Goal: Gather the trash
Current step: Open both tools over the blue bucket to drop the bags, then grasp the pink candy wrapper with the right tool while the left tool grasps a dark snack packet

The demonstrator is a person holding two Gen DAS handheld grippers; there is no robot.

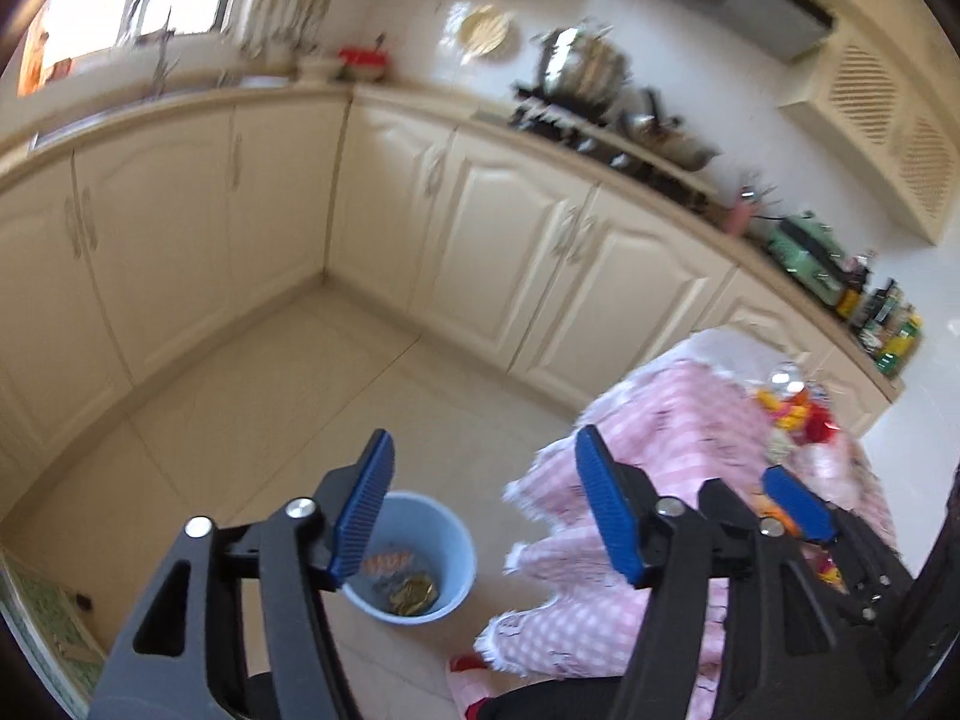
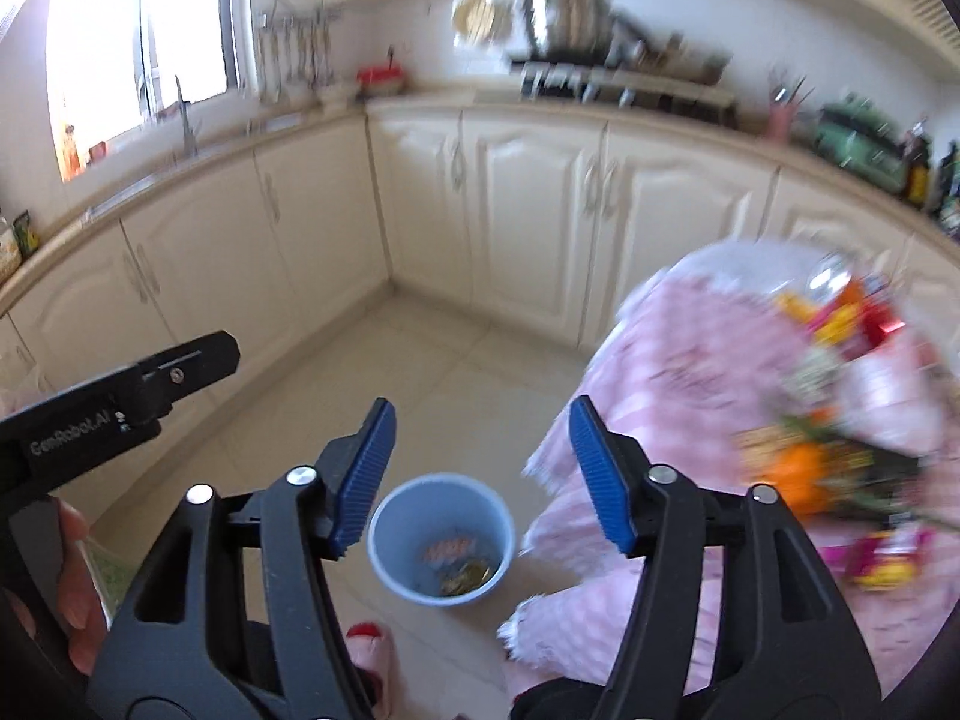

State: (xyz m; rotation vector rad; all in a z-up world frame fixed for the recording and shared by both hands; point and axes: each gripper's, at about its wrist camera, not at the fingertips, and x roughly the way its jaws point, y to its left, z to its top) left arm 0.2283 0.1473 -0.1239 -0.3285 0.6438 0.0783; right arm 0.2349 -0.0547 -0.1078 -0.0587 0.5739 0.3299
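Trash sits in two places: a few pieces already in the blue bin (image 2: pixel 442 537) on the floor, and a loose pile of wrappers (image 2: pixel 840 396) on the pink-check cloth of the counter (image 2: pixel 678 360), right of the bin. Bin stands just beside the cloth's hanging hem; contents look like an orange-striped wrapper and something gold, too blurred to name.

Left tongs (image 1: pixel 480 504): jaws wide apart, nothing between the pads. Right tongs (image 2: pixel 480 474): same, wide apart and empty. Both hang above the bin.

Risks, as judged:
- Both views are motion-blurred, worst over the wrappers; a reach at this speed could miss or scatter thin pieces off the counter's near edge.
- The wrappers lie flat and overlapping, so the pads may pinch cloth with them and drag the cloth, tipping the clear jar (image 2: pixel 831 273) at the far side.
- The two tongs are near each other and could collide if both head right.
- The bin looks light and could tip over if knocked.

Views: right wrist shows the bin fully, plus the left tool's body and a hand (image 2: pixel 75 588) at left. Left wrist has one finger covering part of the rim but shows the right tongs' blue pad (image 1: pixel 798 507) over the cloth.
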